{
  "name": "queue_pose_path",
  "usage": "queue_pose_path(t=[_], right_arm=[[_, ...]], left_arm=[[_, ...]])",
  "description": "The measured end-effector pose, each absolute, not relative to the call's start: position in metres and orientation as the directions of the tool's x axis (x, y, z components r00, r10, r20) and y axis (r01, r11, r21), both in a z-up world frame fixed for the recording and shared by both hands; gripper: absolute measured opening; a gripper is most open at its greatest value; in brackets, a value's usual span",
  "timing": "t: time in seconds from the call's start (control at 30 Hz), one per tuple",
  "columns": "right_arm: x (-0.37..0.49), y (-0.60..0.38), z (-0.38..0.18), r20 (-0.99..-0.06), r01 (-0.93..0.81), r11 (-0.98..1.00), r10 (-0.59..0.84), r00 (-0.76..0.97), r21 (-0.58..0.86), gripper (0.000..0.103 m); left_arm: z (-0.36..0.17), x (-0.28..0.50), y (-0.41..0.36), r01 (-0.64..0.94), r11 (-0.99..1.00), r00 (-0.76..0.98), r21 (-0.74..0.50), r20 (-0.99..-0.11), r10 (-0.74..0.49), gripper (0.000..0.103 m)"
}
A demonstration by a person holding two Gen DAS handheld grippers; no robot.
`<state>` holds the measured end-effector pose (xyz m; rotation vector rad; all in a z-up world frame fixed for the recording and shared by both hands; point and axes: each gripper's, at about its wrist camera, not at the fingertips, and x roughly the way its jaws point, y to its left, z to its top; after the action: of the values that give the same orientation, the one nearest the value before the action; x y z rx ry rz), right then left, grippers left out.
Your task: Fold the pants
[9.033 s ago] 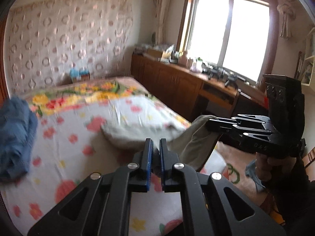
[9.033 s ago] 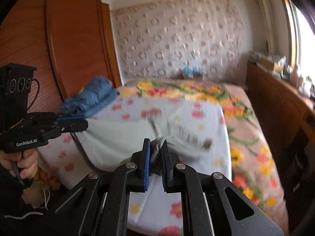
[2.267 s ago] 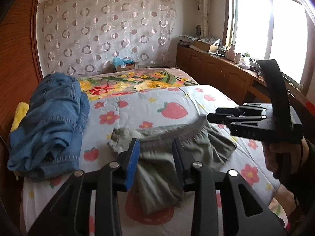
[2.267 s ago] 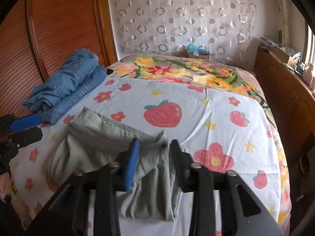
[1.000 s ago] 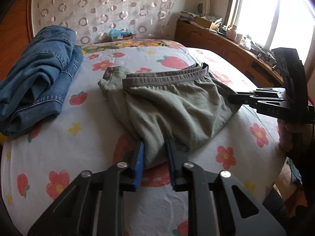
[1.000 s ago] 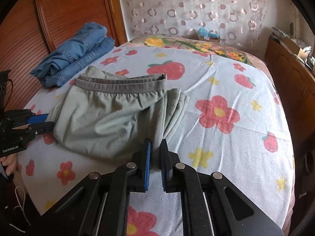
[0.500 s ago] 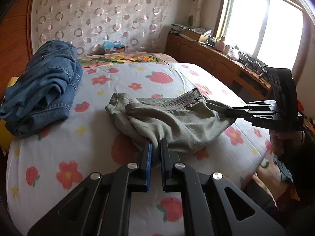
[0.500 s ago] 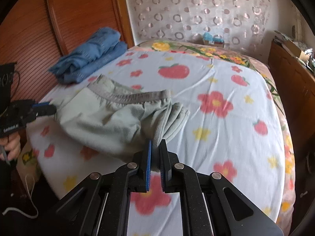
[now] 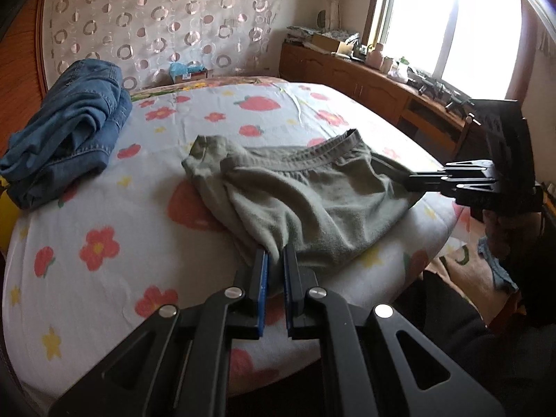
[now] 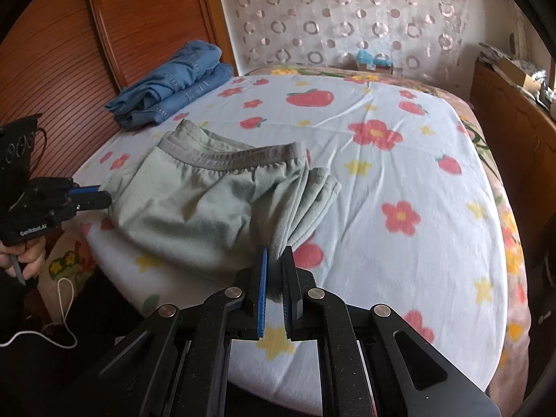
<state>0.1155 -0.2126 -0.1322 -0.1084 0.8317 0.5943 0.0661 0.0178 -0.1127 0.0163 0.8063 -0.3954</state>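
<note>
1. The grey-green pants lie bunched near the front edge of the bed, waistband turned toward the far wall. Each gripper pinches one near corner of the cloth, probably so the two hands can pull it taut and drag or lift it for the next fold.
2. The left gripper has its jaws closed on a tuck of fabric at the near corner; the cloth runs straight out from between the blue pads.
3. The right gripper is likewise clamped on the pants, at the opposite corner, where several layered edges fan out just beyond its tips (from the left camera it shows at the pants' right side, the fabric stretched to it).
4. The cloth between the two grips looks slack and wrinkled, so I judge the fold unfinished.
5. A stack of blue jeans sits well apart, by the wooden headboard, out of the way.
</note>
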Motion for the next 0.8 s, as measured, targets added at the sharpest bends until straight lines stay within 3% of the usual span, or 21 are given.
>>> queue_pose_path(t=[0.13,0.2,0.37,0.43,0.57,0.63,0.7,0.8], right_arm=[[0.111,-0.211,-0.137,-0.73,-0.528,0.841,0.435,0.528,0.119,0.005],[0.11,-0.208,-0.138,-0.735,-0.529,0.843,0.421,0.532,0.1,0.007],[0.107,-0.208,-0.14,-0.743,-0.522,0.85,0.396,0.54,0.074,0.021],[0.106,-0.208,-0.143,-0.75,-0.511,0.857,0.381,0.541,0.067,0.037],[0.103,-0.21,-0.144,-0.743,-0.498,0.865,0.373,0.555,0.063,0.045],[0.101,-0.209,-0.145,-0.744,-0.489,0.871,0.355,0.566,0.044,0.062],[0.099,-0.207,-0.147,-0.746,-0.479,0.878,0.333,0.577,0.022,0.069],[0.098,-0.206,-0.147,-0.75,-0.468,0.884,0.314,0.582,0.006,0.071]], left_arm=[[-0.118,0.067,0.015,0.333,0.934,0.619,-0.13,-0.718,-0.32,0.009],[-0.124,0.074,0.014,0.322,0.938,0.599,-0.124,-0.741,-0.303,0.019],[-0.129,0.074,0.017,0.307,0.941,0.601,-0.142,-0.738,-0.308,0.028],[-0.129,0.073,0.019,0.302,0.941,0.606,-0.15,-0.732,-0.311,0.031],[-0.131,0.072,0.019,0.3,0.943,0.614,-0.145,-0.727,-0.307,0.032],[-0.131,0.072,0.019,0.296,0.945,0.618,-0.142,-0.725,-0.303,0.033],[-0.131,0.072,0.018,0.289,0.947,0.621,-0.144,-0.724,-0.3,0.033],[-0.13,0.071,0.018,0.278,0.949,0.622,-0.148,-0.725,-0.296,0.033]])
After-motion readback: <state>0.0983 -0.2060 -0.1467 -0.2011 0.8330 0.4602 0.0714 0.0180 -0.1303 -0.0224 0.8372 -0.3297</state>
